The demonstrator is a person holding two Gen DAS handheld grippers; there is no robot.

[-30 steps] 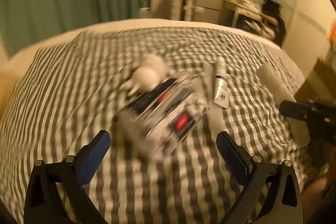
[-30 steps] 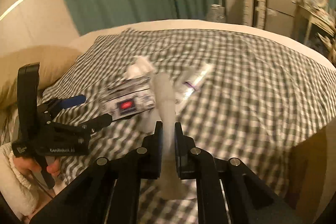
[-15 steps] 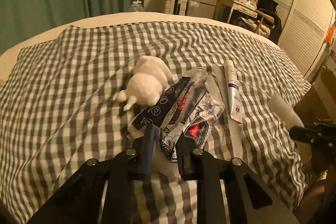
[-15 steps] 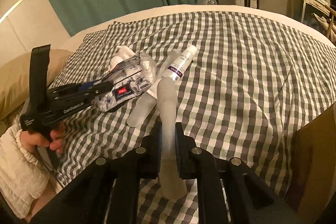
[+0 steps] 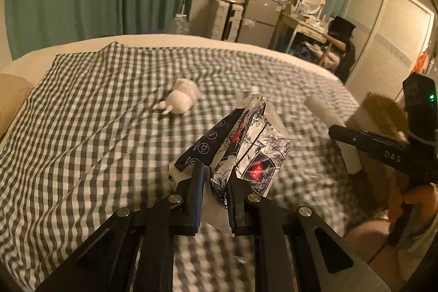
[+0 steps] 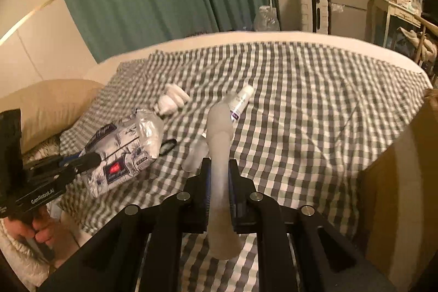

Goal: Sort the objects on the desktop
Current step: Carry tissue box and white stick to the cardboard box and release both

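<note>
Lifted clear of the checked bedspread (image 5: 82, 149) within the last second, the tissue pack (image 5: 246, 152) hangs clamped in the left gripper (image 5: 215, 182); the right gripper (image 6: 219, 177) grips a frosted tube (image 6: 219, 155); both await placing.

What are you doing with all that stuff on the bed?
A person is sorting things on a checkered bed cover, with a gripping tool in each hand. The left tool is shut on a flowery tissue pack, lifted off the cover. The right tool is shut on a long frosted tube. A white plug and a small white bottle with a purple label lie on the cover.
</note>
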